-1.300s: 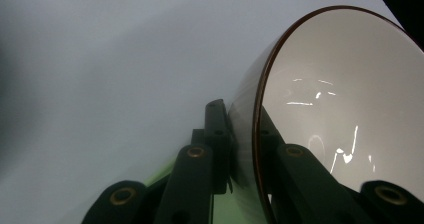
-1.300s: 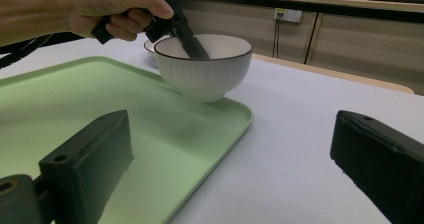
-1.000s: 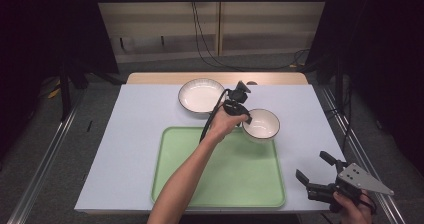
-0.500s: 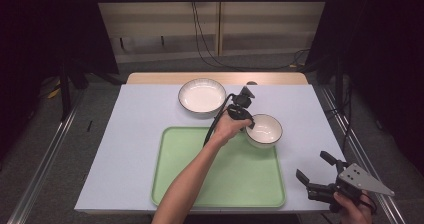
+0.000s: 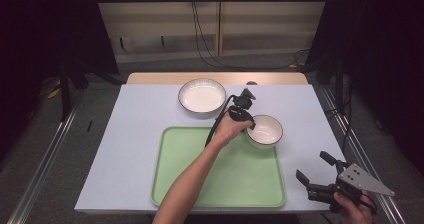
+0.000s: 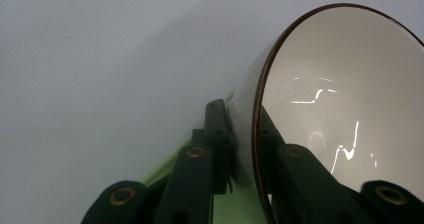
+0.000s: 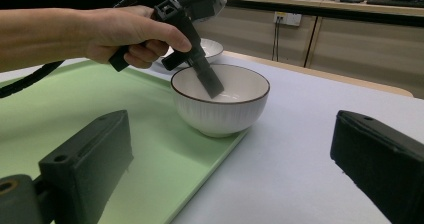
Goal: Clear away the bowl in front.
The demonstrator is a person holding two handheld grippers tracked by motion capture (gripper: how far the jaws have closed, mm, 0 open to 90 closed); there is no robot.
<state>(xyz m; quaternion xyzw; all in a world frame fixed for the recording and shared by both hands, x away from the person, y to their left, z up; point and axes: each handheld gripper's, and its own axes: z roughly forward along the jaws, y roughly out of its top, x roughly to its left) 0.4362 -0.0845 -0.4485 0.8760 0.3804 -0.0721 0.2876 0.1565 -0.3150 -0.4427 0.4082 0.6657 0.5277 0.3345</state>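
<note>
- Jaws of left gripper [image 5: 248, 122] clamp rim of bowl [image 5: 265, 131], over tray [image 5: 185, 184] edge
- Right gripper [image 5: 316, 176] jaws wide apart, nothing held
- Plate [image 5: 202, 95] behind tray

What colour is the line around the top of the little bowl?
Dark brown: the rim of the white bowl, best seen in the left gripper view.

The tray's [image 5: 200, 184] near half lies bare; the bowl [image 5: 265, 130] and plate [image 5: 202, 95] crowd the table's far edge.
</note>
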